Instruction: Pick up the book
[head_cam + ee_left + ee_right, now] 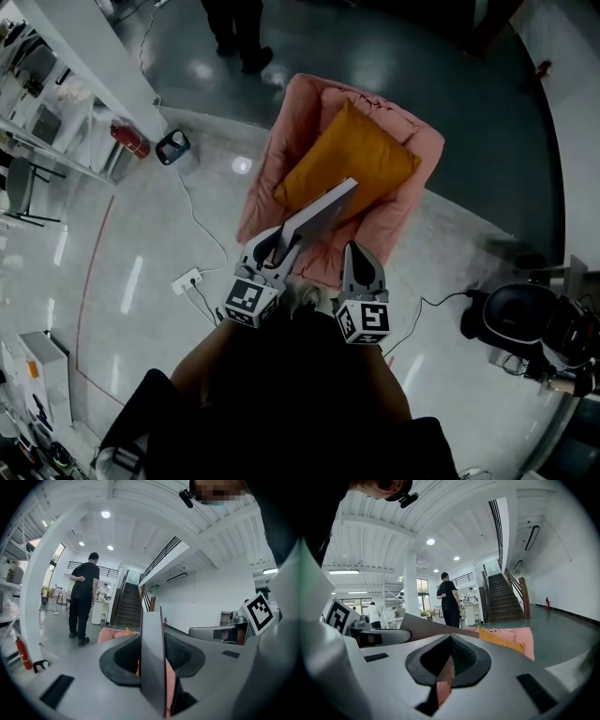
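Left hand-held gripper (281,246) was pinching the thin flat grey book (321,212) by its near edge, with the cover edge-on btw the pads, prob. so it couldn't slide out. The book stuck out ahead of it, tilted, over the mustard-orange square cushion (354,157) on the pink padded armchair (281,141). Right hand-held gripper (362,261), just beside the left one, had its jaws pressed together w/ nothing in them, likely on standby.

The cushion (352,159) lies on the armchair (289,117); the book (323,208), in the left claw (281,246), hangs before it.
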Available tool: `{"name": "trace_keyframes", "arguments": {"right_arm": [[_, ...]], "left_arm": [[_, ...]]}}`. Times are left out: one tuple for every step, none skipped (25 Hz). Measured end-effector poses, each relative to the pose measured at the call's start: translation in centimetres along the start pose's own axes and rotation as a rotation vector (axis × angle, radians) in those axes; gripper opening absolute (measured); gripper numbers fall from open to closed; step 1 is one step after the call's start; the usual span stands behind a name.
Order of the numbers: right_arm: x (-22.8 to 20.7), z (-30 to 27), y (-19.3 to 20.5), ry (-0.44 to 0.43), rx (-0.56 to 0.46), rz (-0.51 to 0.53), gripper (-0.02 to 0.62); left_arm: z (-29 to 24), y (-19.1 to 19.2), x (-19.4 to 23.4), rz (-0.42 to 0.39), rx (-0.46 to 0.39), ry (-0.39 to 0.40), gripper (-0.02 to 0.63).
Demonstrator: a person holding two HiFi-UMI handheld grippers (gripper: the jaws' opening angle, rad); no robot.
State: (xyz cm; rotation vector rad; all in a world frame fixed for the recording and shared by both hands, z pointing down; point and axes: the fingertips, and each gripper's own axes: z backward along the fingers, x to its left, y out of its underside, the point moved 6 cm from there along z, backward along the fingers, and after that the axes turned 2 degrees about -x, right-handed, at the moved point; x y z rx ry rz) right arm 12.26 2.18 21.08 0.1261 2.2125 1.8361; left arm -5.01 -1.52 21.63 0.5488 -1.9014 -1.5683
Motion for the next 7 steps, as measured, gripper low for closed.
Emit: {"name": "trace_keyframes", "arguments": {"right_arm": [[0.11,0.03,-0.02,0.0,0.001,0.001,0.002],[0.23,0.06,-0.03,0.0,0.002,0.002,0.002],[0.34,0.07,-0.05,0.0,0.003,0.003,0.002],[0.44,0.05,-0.05,0.0,0.003,0.003,0.002],[0.55,0.03,-0.03,-0.001,0.004,0.004,0.002],[0.66,0.0,0.01,-0.001,0.005,0.004,0.002],[0.76,-0.04,0.06,-0.002,0.006,0.005,0.002]], "left_arm": [[0.11,-0.06,0.01,0.001,-0.005,0.003,0.155],[0.25,-0.03,0.08,0.0,-0.009,0.003,0.155],[0.38,0.09,0.21,-0.002,-0.01,0.002,0.155],[0.51,0.19,0.33,-0.004,-0.009,0.001,0.155],[0.61,0.19,0.41,-0.005,-0.009,0.0,0.155],[0.69,0.13,0.47,-0.004,-0.008,-0.001,0.155],[0.77,0.07,0.51,-0.004,-0.008,-0.002,0.155]]}}
